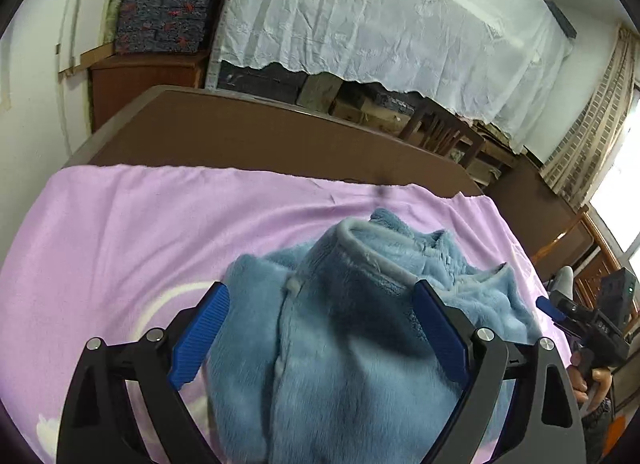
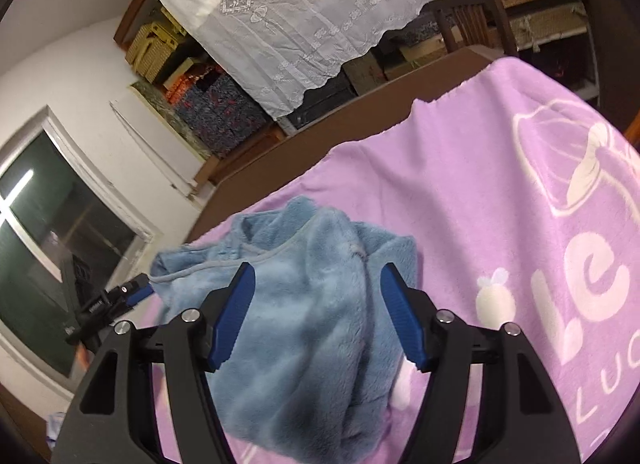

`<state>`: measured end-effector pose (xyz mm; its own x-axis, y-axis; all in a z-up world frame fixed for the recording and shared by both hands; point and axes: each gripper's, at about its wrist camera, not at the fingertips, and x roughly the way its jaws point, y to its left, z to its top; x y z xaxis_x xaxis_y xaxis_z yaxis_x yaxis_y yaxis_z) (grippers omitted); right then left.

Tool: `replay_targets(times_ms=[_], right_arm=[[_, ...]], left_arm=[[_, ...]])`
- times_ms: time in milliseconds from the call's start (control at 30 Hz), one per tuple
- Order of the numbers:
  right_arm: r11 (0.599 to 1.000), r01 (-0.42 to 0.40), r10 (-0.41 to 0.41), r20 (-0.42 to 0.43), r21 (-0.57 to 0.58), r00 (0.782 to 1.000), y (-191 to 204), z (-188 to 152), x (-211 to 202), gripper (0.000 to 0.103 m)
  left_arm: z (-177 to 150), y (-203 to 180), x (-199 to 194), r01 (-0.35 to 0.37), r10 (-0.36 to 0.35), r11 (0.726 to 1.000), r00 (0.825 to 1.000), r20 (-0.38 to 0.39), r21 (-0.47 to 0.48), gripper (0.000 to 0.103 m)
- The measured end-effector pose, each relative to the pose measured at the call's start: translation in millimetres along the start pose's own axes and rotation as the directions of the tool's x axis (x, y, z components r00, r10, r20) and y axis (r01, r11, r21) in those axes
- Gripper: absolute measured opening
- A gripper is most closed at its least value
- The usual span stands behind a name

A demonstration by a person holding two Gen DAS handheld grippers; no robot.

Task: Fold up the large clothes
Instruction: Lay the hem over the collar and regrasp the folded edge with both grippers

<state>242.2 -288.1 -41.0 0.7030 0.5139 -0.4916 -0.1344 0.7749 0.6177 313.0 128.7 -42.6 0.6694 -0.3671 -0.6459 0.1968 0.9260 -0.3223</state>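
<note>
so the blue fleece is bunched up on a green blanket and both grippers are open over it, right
Not quite: the blanket is purple, not green, as the right wrist view shows. The blue fleece does lie bunched on it, with the left gripper and right gripper both open over it.

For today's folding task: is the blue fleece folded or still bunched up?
Bunched up. The fleece lies in a crumpled heap on the blanket, its trim twisted, no flat layers.

A fluffy light-blue fleece garment (image 1: 344, 328) lies crumpled in a loose heap on a lilac blanket (image 1: 128, 232), near its left edge, its grey-trimmed edge curling across the top, folds bunched and uneven.
</note>
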Motion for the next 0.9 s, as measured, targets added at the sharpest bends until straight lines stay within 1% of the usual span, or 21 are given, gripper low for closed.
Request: replay_targets(times_ms=[33,167,267,300,367,433,467,500,533,633,700,767,833,900], right_arm=[[1.000,0.021,-0.021,-0.006,-0.011,1.000,0,1,4,0.064],[0.999,0.029,-0.031,-0.053,-0.043,0.998,5,7,24,0.064],[0.996,0.051,-0.058,-0.088,-0.073,0.994,10,11,42,0.063],[0.995,0.055,-0.064,-0.104,-0.084,0.993,11,12,50,0.060],[0.993,0.066,-0.078,-0.120,-0.097,0.990,13,9,60,0.055],[0.988,0.095,-0.110,-0.121,-0.119,0.987,15,7,67,0.037],[0.984,0.115,-0.132,-0.125,-0.133,0.983,14,6,70,0.019],[0.984,0.118,-0.135,-0.127,-0.134,0.983,11,5,71,0.015],[0.987,0.110,-0.125,-0.122,-0.119,0.985,8,5,71,0.013],[0.990,0.097,-0.107,-0.097,-0.101,0.989,8,7,62,0.011],[0.990,0.092,-0.099,-0.063,-0.106,0.993,16,10,53,0.011],[0.990,0.076,-0.077,-0.012,-0.116,0.997,28,16,41,0.011],[0.990,0.078,-0.074,0.031,-0.118,0.997,39,25,34,0.011],[0.991,0.084,-0.077,0.065,-0.105,0.995,44,35,33,0.011]], left_arm=[[3,-1,6,-0.003,0.003,1.000,1.000,-0.007,0.018,0.093],[12,-11,26,-0.027,0.029,0.997,0.999,-0.021,0.072,0.093],[14,-14,43,-0.021,0.025,0.997,0.998,-0.054,0.075,0.093],[13,-15,48,-0.026,0.031,0.997,0.998,-0.060,0.075,0.090],[8,-14,60,-0.030,0.036,0.996,0.997,-0.075,0.086,0.075],[4,-12,69,-0.037,0.046,0.995,0.994,-0.094,0.095,0.043],[2,-11,72,-0.045,0.055,0.994,0.994,-0.096,0.100,0.036],[3,-10,70,-0.049,0.058,0.994,0.994,-0.088,0.101,0.024],[4,-10,67,-0.045,0.052,0.994,0.996,-0.075,0.096,0.020],[14,-14,39,-0.062,0.061,0.995,0.998,0.024,0.083,0.019],[23,-17,21,-0.058,0.053,0.996,0.996,0.073,0.070,0.018],[32,-21,8,-0.069,0.061,0.996,0.992,0.112,0.064,0.018],[40,-25,3,-0.099,0.088,0.993,0.987,0.137,0.071,0.018],[48,-23,11,-0.121,0.113,0.991,0.985,0.129,0.056,0.018]])
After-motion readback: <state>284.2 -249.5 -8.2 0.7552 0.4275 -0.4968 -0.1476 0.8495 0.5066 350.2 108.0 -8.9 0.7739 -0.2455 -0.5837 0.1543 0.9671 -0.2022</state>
